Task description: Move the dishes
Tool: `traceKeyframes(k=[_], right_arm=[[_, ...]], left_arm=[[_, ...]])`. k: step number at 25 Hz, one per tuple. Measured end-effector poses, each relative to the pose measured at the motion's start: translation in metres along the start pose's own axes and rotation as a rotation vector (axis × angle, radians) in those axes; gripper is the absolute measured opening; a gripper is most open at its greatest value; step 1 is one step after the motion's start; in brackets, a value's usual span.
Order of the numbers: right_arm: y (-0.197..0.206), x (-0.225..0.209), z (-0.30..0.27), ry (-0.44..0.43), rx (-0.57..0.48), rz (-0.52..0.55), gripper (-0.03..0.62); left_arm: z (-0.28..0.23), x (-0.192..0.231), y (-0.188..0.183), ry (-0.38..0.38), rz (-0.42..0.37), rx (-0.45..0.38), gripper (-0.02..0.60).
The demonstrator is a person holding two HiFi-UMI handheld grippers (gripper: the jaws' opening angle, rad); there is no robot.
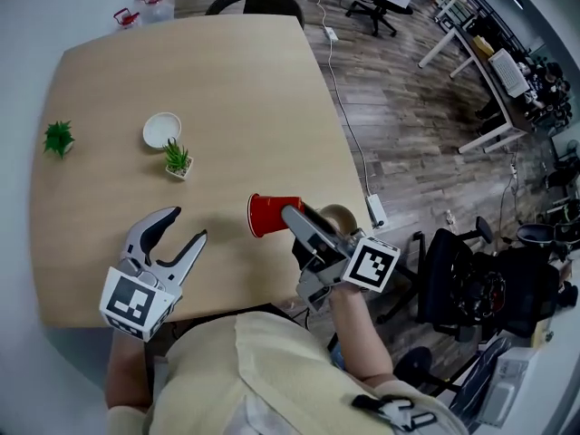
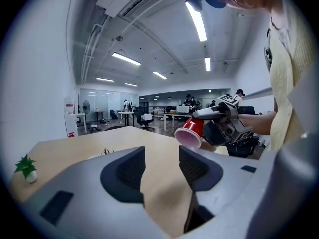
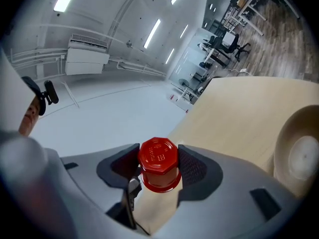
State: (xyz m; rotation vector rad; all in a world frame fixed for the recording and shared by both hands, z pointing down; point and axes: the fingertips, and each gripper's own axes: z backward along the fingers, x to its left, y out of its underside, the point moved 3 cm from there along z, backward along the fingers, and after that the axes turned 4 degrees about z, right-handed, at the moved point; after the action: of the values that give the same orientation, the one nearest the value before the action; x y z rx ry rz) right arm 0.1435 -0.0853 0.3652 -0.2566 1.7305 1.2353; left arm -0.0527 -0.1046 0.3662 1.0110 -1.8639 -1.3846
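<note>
Right fingers: the dark padded fingers point(image 3: 192, 166) of the right gripper point(image 1: 292, 217) are closed on a red cup point(image 3: 158, 163), one pad pressed to each side of its body near the base.
Red cup's position: it sits squarely between the right fingers, turned on its side. Its closed base faces the right gripper's camera and its open mouth points away, toward the left gripper.
Red cup from the left gripper view: the cup point(image 2: 191, 132) appears held up off the surface, mouth tilted slightly down.
Left fingers: the fingers point(image 2: 130, 169) of the left gripper point(image 1: 187, 225) stand apart with only bare wood showing between them. The cup is well off to their right, not touching them.
Beige dish: a round beige dish point(image 3: 299, 156) rests on the surface just beside the right gripper, near the right edge.
Surface: a light wooden surface point(image 1: 227, 80) with rounded corners.
White bowl: a small white bowl point(image 1: 161, 130) sits farther back on the left part.
Plants: one small potted plant point(image 1: 178, 159) stands just beside the white bowl; a second plant point(image 1: 59, 137) stands near the left edge.
</note>
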Motion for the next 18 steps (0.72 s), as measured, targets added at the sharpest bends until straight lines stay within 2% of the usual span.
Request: traceKeyframes(k=[4, 8, 18], right_arm=[[0.013, 0.008, -0.011, -0.041, 0.04, -0.036, 0.249], [0.02, 0.014, -0.013, -0.074, 0.058, -0.081, 0.249], [0.045, 0.027, -0.022, -0.132, 0.125, -0.121, 0.249]], left_arm=[[-0.004, -0.007, 0.0, 0.023, -0.039, 0.024, 0.215], [-0.007, -0.013, 0.001, 0.048, -0.128, 0.026, 0.215], [-0.017, -0.028, 0.006, 0.105, -0.256, 0.035, 0.215]])
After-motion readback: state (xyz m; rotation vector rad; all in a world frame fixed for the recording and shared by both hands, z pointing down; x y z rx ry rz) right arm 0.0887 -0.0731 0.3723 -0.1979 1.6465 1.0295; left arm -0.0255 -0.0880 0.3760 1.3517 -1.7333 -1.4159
